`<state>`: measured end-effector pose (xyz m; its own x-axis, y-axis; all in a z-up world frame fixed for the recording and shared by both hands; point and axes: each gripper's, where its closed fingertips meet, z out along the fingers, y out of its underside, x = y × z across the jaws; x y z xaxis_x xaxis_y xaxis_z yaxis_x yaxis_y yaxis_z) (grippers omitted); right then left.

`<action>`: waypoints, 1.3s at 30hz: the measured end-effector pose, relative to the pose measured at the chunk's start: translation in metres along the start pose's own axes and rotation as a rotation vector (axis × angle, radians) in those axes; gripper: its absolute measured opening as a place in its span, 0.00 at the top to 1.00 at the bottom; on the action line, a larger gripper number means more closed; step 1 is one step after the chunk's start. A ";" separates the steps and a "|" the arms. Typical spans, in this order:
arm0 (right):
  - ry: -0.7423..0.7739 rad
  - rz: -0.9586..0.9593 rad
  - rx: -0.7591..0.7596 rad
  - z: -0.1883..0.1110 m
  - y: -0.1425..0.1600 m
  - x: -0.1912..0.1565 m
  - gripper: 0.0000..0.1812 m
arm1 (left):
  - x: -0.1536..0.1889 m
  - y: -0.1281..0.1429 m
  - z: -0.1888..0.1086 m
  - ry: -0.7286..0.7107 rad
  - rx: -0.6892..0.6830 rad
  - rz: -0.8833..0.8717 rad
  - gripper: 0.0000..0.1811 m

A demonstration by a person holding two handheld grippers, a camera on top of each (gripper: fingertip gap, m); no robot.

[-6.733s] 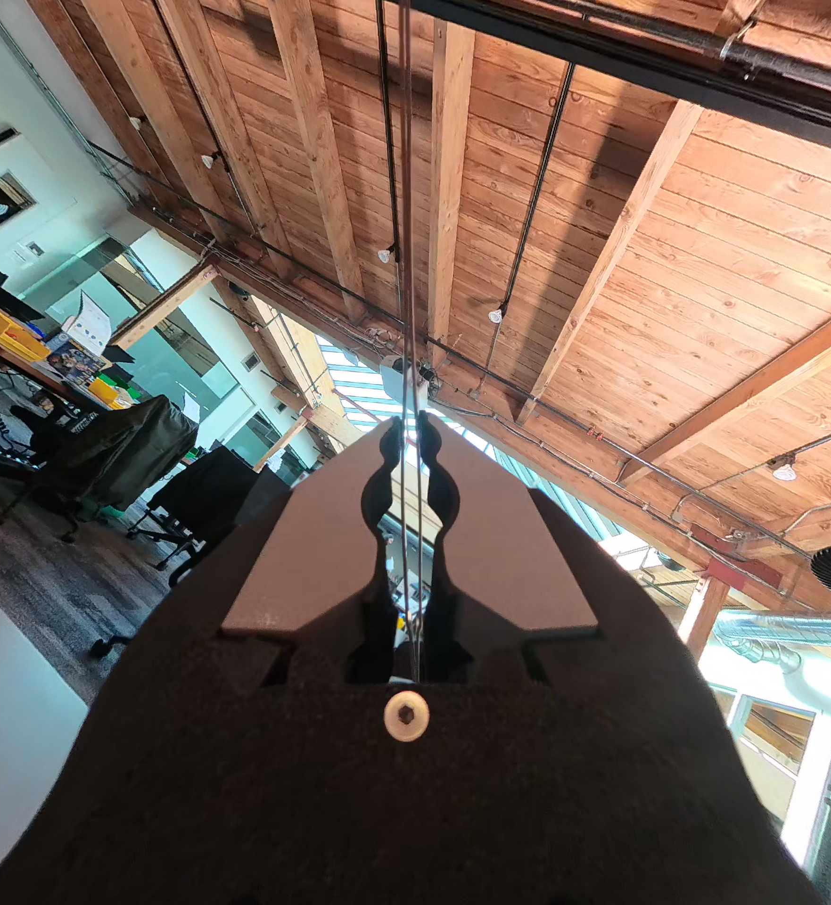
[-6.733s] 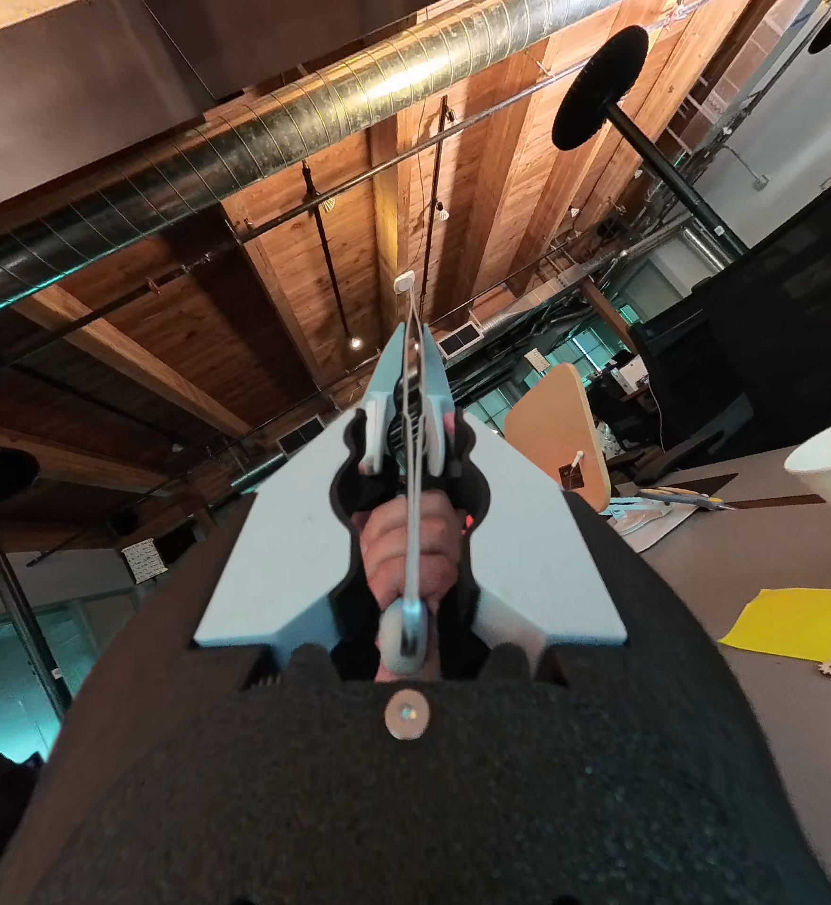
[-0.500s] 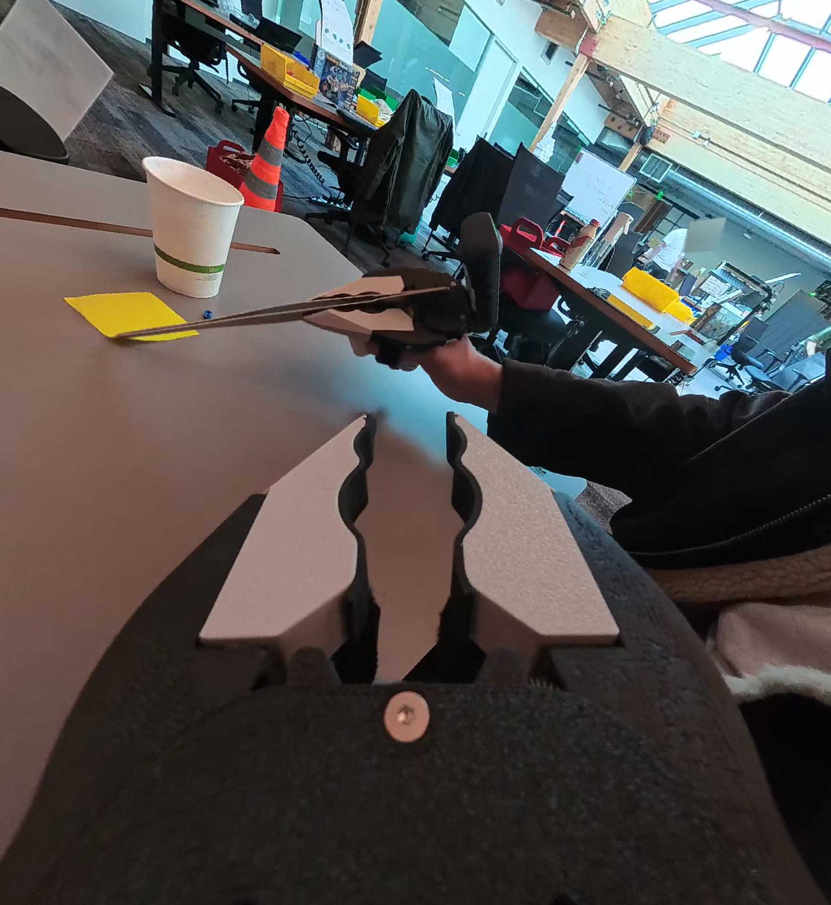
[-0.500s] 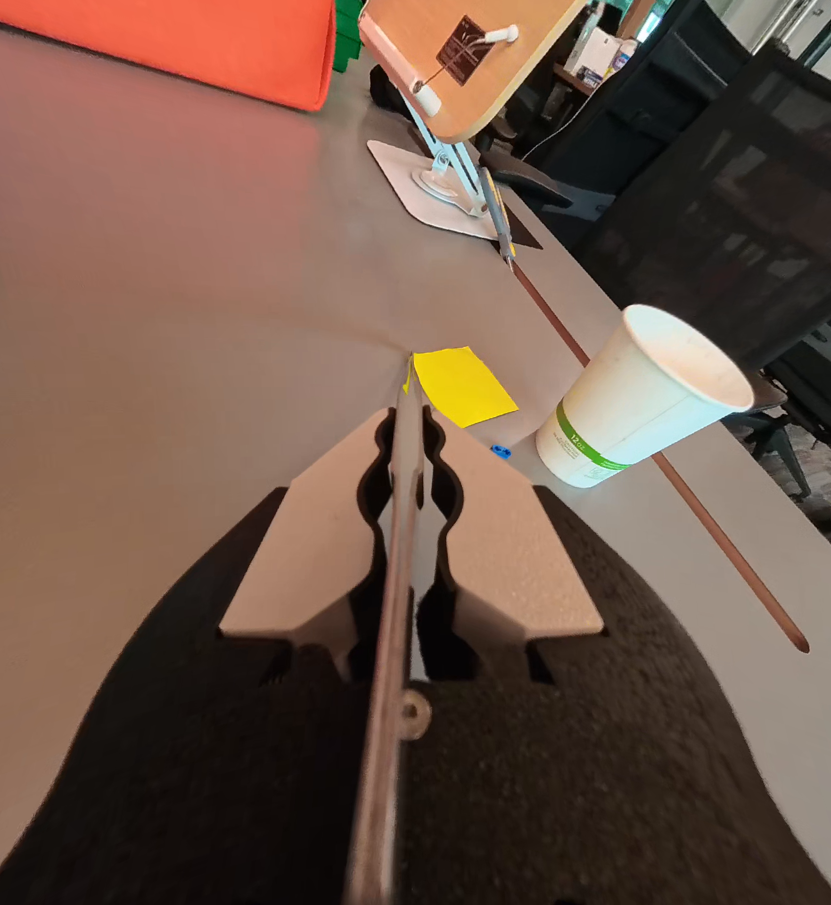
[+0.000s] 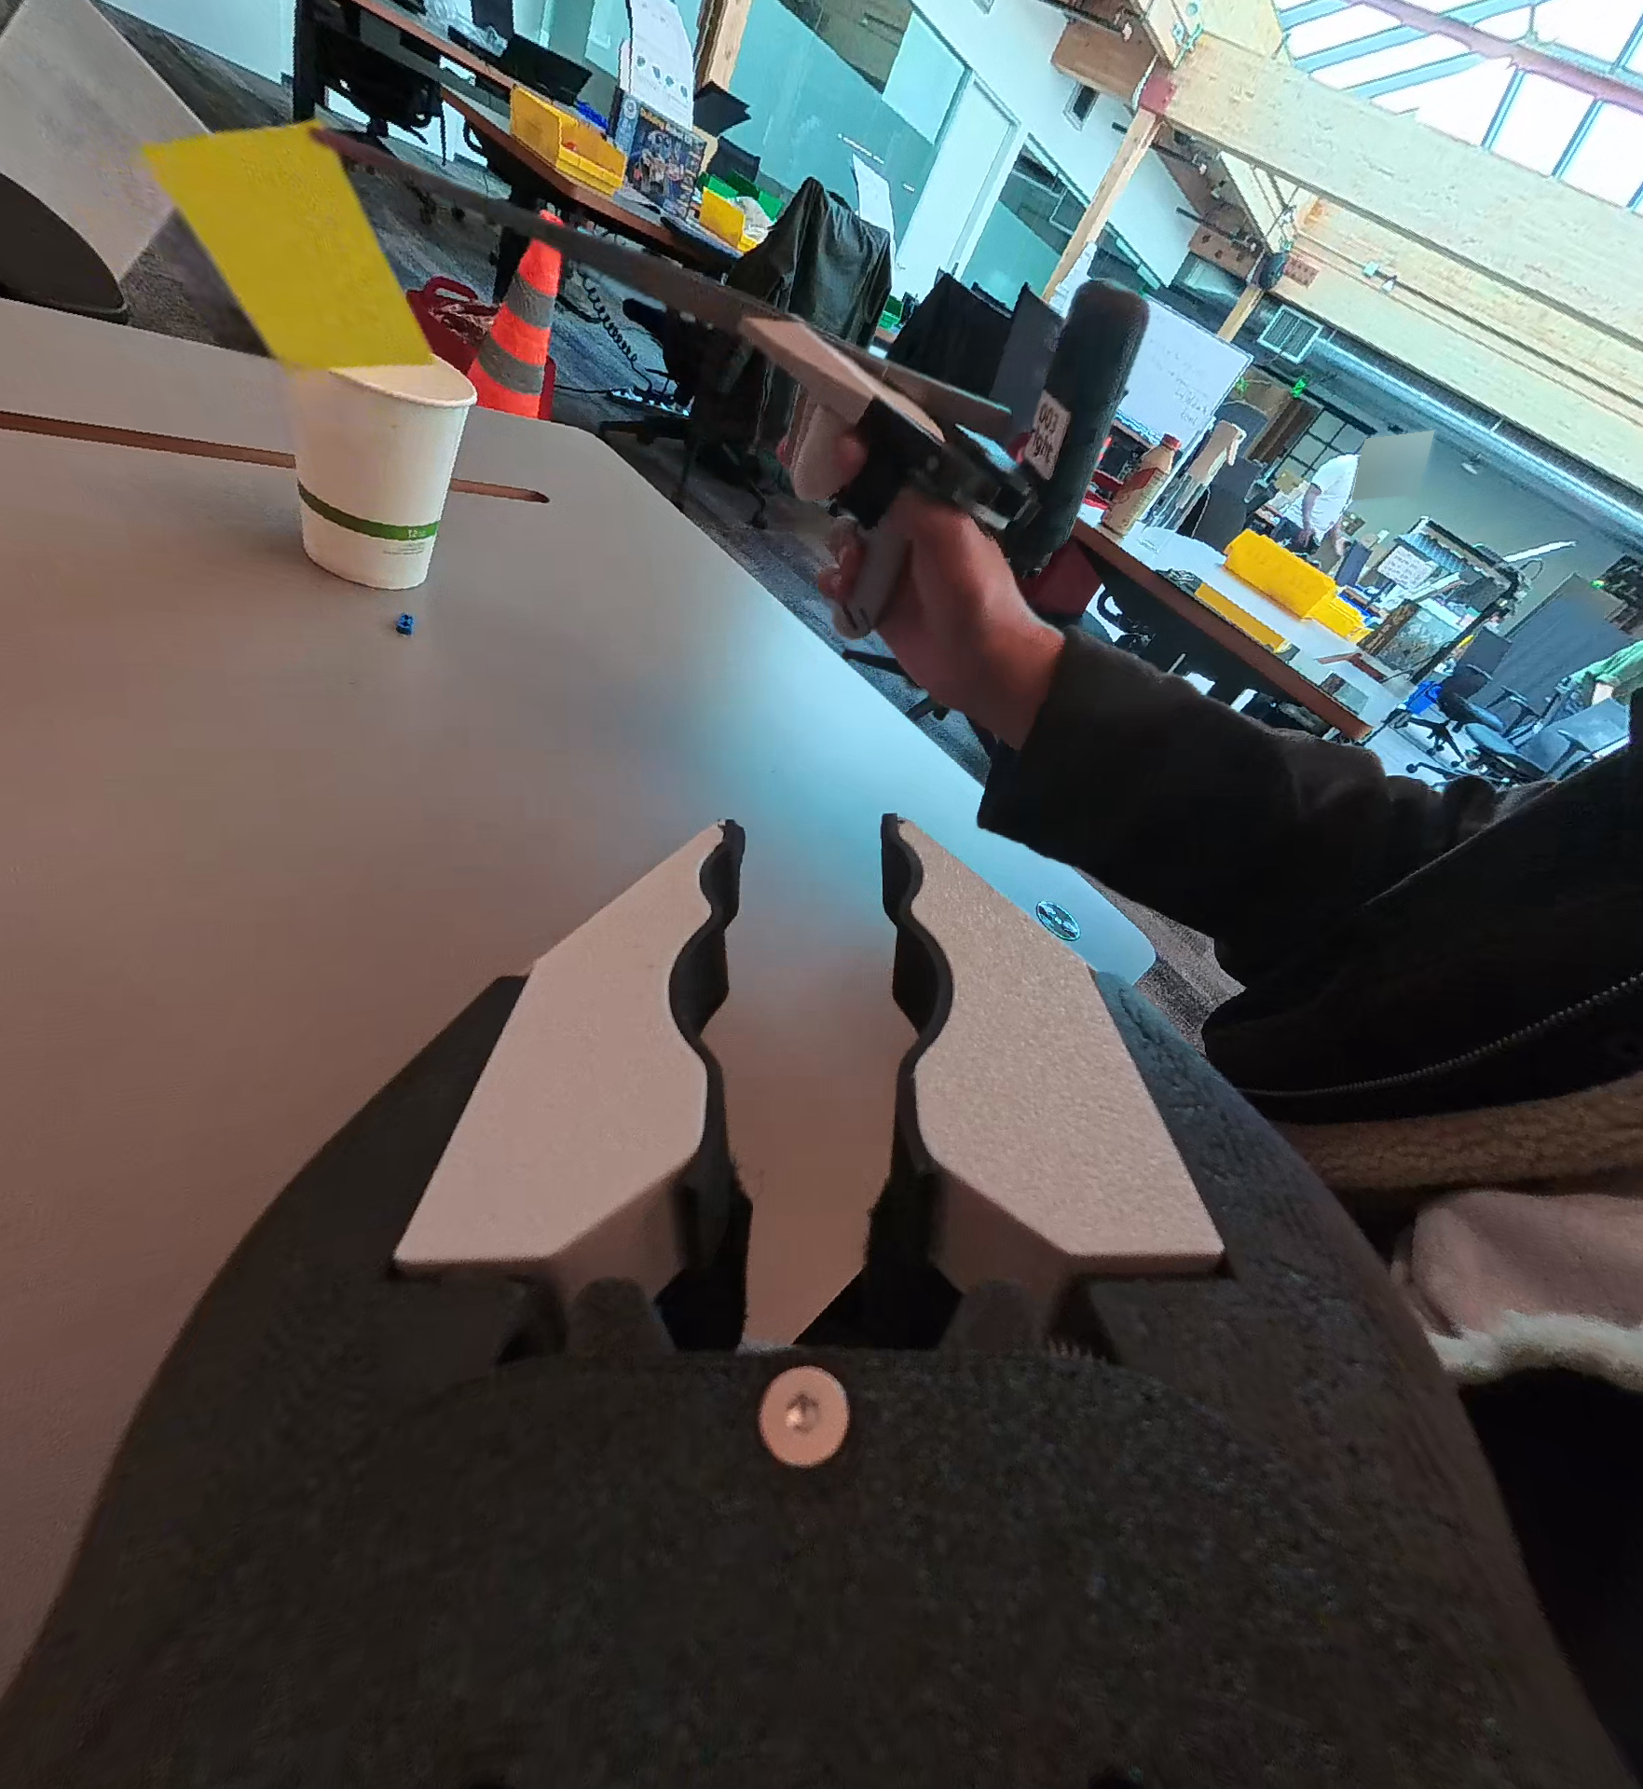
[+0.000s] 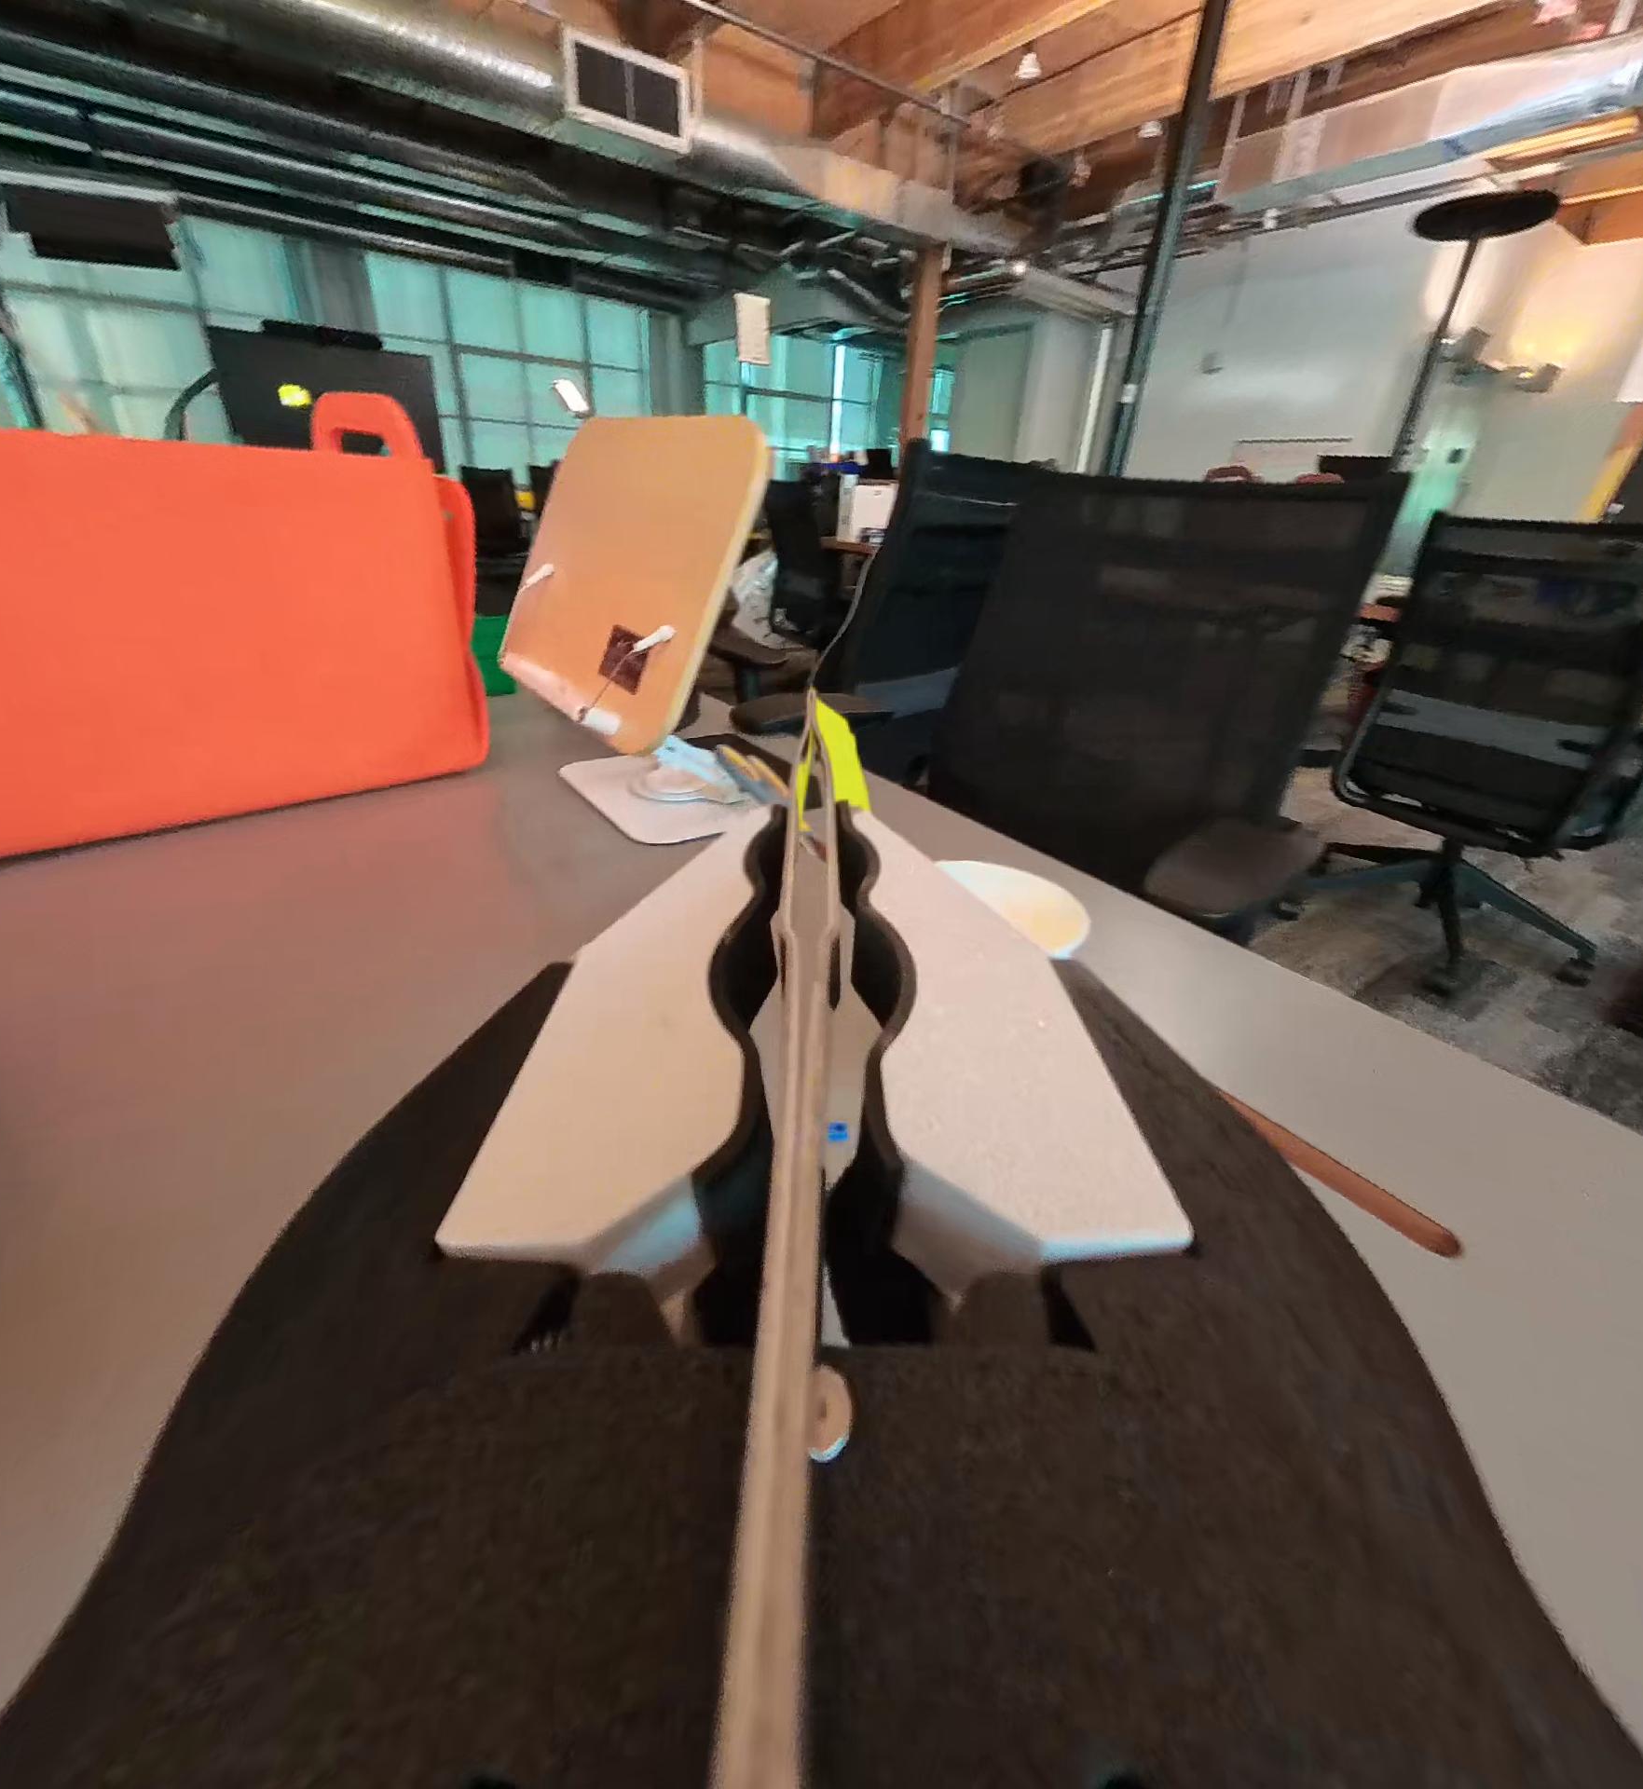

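right gripper clamped on tweezers pinching a yellow note, probably over the cup; left gripper apart, empty, so keep squeezing steady

Both cameras sit low over the grey table, each looking forward along its own fingers. Both views share the paper cup and the table.

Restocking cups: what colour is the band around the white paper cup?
Green; the left wrist view shows it best.
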<state>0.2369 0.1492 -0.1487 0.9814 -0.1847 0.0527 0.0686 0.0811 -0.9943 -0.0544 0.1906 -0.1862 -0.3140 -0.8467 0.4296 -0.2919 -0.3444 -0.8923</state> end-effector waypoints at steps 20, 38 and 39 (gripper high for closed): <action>0.159 0.078 -0.095 -0.012 0.011 0.046 0.95 | 0.000 0.001 0.001 -0.001 -0.004 -0.001 0.84; 0.152 0.057 -0.120 0.011 0.004 0.035 0.95 | -0.001 0.001 0.001 -0.004 -0.005 0.002 0.84; 0.150 0.059 -0.121 0.013 0.006 0.034 0.95 | 0.000 0.001 0.001 -0.004 -0.005 0.004 0.84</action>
<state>0.2729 0.1558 -0.1516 0.9447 -0.3277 -0.0110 -0.0189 -0.0208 -0.9996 -0.0536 0.1900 -0.1876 -0.3118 -0.8494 0.4257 -0.2950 -0.3394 -0.8932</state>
